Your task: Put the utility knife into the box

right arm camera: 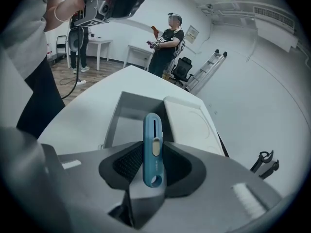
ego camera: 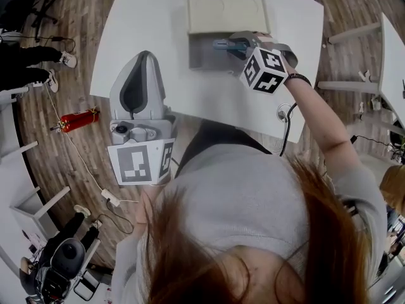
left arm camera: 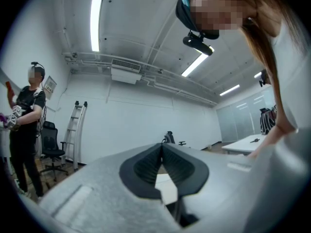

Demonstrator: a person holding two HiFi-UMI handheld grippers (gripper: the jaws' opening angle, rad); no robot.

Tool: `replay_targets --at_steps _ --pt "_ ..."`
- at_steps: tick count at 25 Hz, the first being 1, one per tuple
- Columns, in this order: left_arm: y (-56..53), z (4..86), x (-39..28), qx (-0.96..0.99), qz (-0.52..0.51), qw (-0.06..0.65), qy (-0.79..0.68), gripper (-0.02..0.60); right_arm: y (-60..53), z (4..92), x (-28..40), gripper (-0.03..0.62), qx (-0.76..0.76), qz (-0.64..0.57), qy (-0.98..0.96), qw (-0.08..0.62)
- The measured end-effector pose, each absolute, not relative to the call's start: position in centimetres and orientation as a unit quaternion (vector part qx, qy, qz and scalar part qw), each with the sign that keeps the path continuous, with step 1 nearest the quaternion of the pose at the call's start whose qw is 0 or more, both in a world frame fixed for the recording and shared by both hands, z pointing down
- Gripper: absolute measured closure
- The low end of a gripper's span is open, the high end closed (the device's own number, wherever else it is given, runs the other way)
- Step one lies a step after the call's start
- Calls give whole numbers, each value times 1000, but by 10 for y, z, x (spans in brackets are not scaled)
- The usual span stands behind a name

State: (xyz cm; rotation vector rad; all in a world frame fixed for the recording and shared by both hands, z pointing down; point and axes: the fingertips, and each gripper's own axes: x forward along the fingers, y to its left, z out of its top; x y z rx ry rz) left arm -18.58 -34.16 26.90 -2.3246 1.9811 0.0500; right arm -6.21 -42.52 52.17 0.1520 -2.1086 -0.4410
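One broad white tabletop point(ego camera: 152, 24) carries the whole play, and near its far side sits the grey box point(ego camera: 202, 56), open on top and ready to receive. Its pale lid point(ego camera: 228, 12) lies flat just behind it, touching or nearly so, parked out of the way so the opening is clear from the near side.

Over to the left tool point(ego camera: 144, 59): it's held up close to the person's body, well apart from the box, pointing out level across the room. Its jaws are together at the tips with nothing between them. That looks like a deliberate stand-off, with this hand keeping clear because the job needs only one.

The right tool point(ego camera: 237, 45) is where the action is. It reaches out at arm's length and tilts downward over the box. Its jaws are clamped on the blue utility knife point(right arm camera: 152, 144), the pads pressing on both flat sides near the end with the hanging hole, so the longer end juts forward toward the box's interior. Gripping it by the tail looks sensible, because the nose can go in first.

So the knife hangs above the opening, held in the tool and not yet set down, as far as I can judge.
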Motion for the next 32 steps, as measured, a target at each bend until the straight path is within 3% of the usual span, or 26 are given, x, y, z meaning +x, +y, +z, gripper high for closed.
replay_targets --at_steps 32 --pt "-341 272 -198 -749 9 40 662 580 -424 570 -67 465 -4 -136 -832 539"
